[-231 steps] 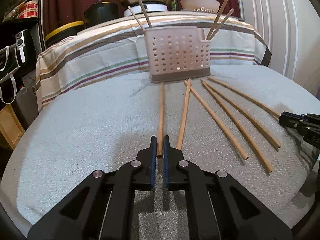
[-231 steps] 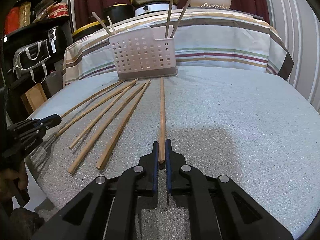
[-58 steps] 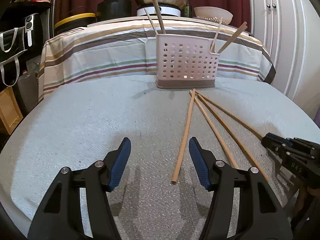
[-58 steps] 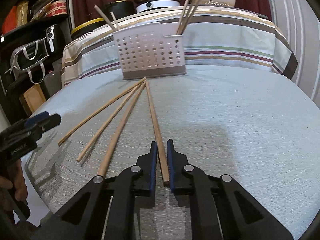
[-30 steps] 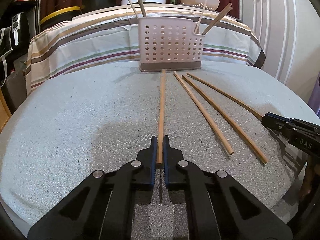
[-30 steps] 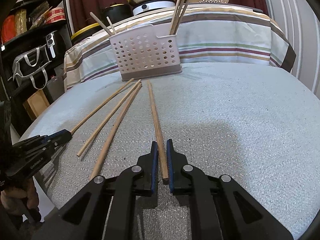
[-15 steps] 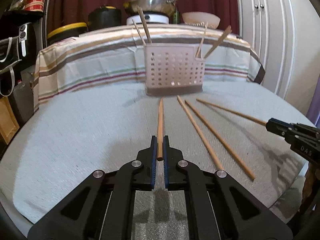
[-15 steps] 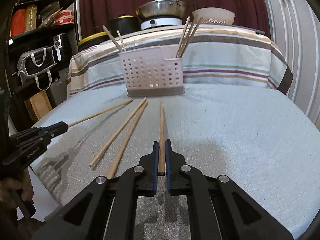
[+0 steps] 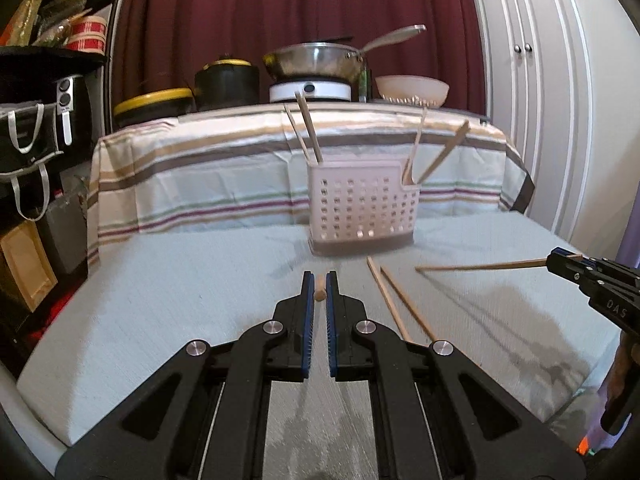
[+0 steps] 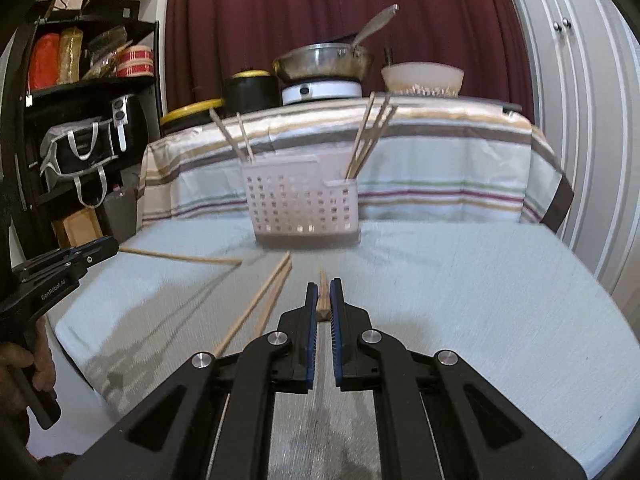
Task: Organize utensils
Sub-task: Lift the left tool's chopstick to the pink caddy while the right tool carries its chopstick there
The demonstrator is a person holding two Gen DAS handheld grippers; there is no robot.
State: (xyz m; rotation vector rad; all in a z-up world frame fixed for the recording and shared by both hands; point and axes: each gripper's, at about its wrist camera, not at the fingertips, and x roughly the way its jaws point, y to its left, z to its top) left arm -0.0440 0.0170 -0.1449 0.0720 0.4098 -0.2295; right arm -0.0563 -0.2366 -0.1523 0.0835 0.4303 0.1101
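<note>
My left gripper is shut on a wooden chopstick, seen end-on and held above the table. My right gripper is shut on another chopstick, also lifted and pointing ahead. A pink perforated utensil holder stands at the table's far side, also in the right wrist view, with chopsticks upright in its left and right compartments. Two chopsticks lie on the pale cloth, also in the right wrist view. The right gripper shows at the left view's right edge; the left gripper at the right view's left edge.
Behind the table is a striped-cloth counter with a pan, pots and a bowl. Black shelves with bags stand to the left. White cabinet doors are on the right.
Both grippers have risen with their chopsticks, which now point at the holder and look foreshortened. Since 1.9 s ago, the left gripper closed on its chopstick.
</note>
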